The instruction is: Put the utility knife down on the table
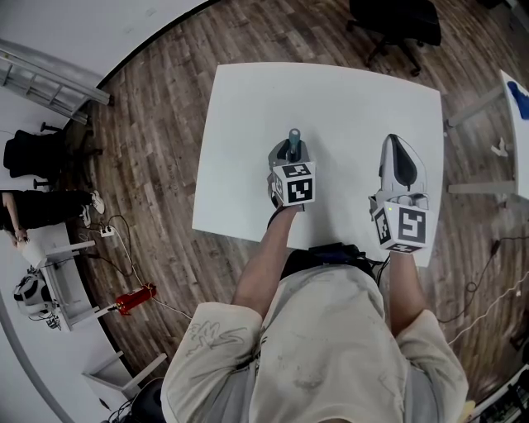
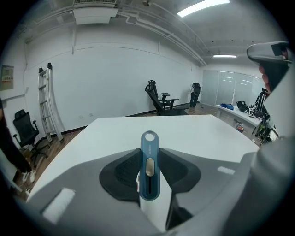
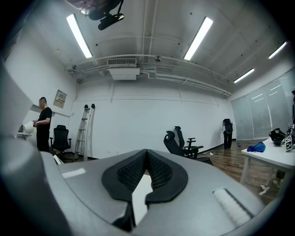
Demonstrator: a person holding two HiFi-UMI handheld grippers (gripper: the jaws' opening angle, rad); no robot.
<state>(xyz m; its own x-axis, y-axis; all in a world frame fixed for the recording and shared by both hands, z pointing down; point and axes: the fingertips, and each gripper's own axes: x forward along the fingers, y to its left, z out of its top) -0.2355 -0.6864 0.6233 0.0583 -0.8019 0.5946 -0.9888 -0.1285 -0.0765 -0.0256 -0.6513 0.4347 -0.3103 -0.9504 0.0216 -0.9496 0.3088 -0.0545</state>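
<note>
A slim blue utility knife (image 2: 149, 170) with a hole at its far end stands between the dark pads of my left gripper (image 2: 150, 154), which is shut on it. In the head view the knife (image 1: 293, 137) sticks out past the left gripper (image 1: 291, 149), pointing away from me, over the near middle of the white table (image 1: 331, 99). The left gripper tilts down toward the tabletop. My right gripper (image 1: 397, 144) hovers over the table's near right part. In the right gripper view its pads (image 3: 159, 173) meet at the tips; the right gripper (image 3: 145, 153) is shut with nothing in it.
A black office chair (image 1: 397, 25) stands beyond the table's far edge. To the left, a ladder (image 1: 50, 83) leans on the wall. Another white table (image 1: 517, 99) is at the right. A red object (image 1: 132, 299) and cables lie on the wooden floor. A person (image 3: 44, 122) stands by the ladder.
</note>
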